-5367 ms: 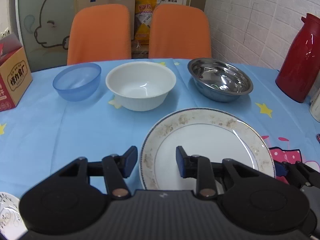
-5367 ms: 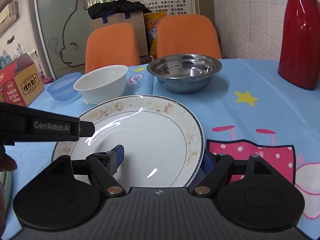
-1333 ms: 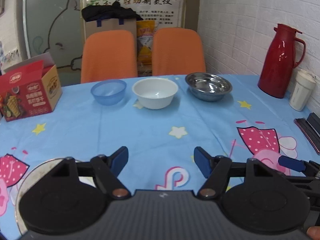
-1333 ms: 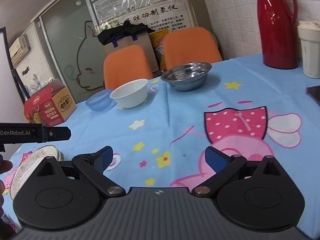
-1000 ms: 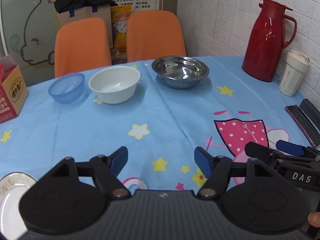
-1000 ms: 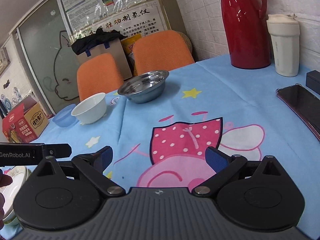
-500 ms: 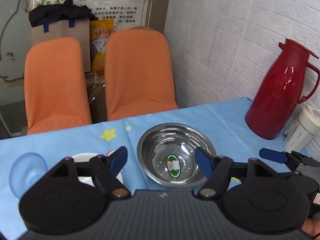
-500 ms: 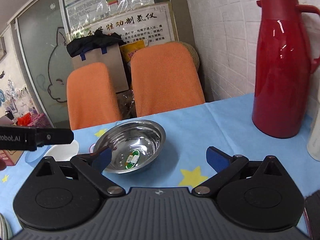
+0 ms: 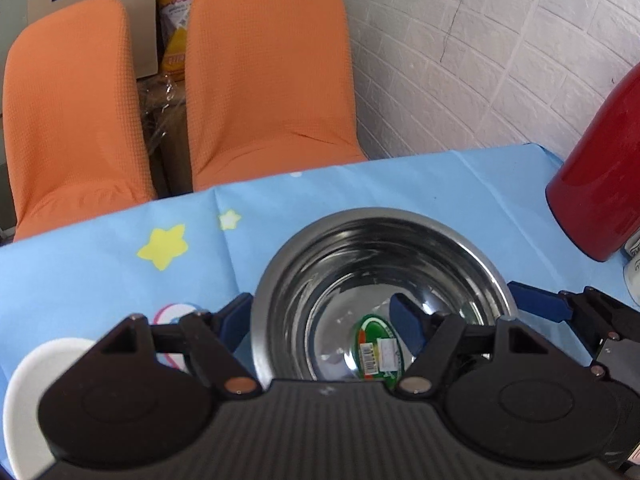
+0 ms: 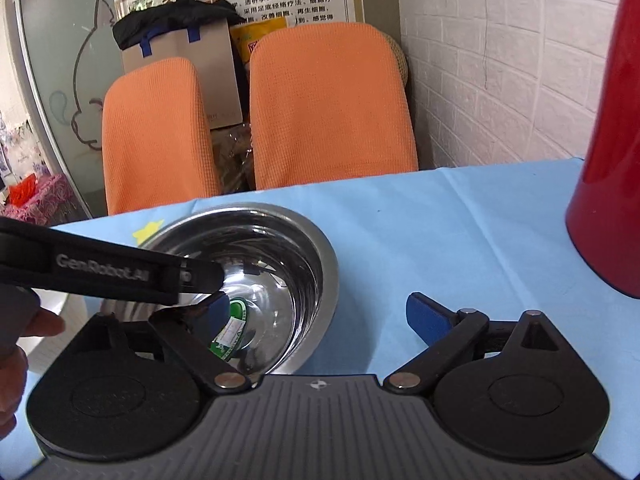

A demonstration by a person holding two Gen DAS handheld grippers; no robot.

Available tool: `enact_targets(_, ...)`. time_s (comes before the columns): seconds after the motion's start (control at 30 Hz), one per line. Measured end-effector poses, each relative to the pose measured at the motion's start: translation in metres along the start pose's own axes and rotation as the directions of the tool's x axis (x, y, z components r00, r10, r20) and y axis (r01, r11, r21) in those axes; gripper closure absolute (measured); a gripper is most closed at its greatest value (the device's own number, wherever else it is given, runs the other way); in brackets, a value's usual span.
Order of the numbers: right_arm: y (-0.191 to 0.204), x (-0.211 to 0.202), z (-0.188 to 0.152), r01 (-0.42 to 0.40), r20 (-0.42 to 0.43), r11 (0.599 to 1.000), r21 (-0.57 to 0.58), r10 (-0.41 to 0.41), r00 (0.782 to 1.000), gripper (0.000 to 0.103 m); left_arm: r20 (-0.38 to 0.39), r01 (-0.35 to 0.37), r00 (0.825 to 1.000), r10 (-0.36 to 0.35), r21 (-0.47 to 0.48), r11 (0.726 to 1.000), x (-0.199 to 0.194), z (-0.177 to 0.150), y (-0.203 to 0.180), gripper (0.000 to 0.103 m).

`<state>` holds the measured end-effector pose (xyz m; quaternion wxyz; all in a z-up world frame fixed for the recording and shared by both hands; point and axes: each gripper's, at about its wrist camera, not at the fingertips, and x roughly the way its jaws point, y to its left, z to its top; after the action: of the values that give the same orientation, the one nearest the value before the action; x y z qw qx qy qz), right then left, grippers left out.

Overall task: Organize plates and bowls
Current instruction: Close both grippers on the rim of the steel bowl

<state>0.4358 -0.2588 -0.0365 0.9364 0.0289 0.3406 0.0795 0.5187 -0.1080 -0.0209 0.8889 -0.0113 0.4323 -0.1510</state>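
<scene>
the left gripper [image 9: 320, 320] gapes wide astride the near-left rim of the round shiny steel bowl [image 9: 400, 248] on the blue tablecloth [image 9: 100, 280]. the right gripper [image 10: 316, 312], equally wide, straddles the bowl's right wall. only the left view shows the white bowl [image 9: 36, 368].

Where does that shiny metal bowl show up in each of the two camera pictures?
Left wrist view: the metal bowl sits at lower centre, its left rim between the open fingers.
Right wrist view: the metal bowl lies lower left, its right rim between the open fingers.
Shared landmark: the green sticker inside the bowl.
</scene>
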Motion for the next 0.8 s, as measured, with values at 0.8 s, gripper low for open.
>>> enact_targets(0.8, 0.033, -0.083, -0.027, -0.064, 0.056, 0.993, -0.104, 0.070, 0.996, 0.009, 0.039, 0.001, 0.999, -0.001, 0.007, 1.000, -0.093, -0.054, -0.040, 0.048)
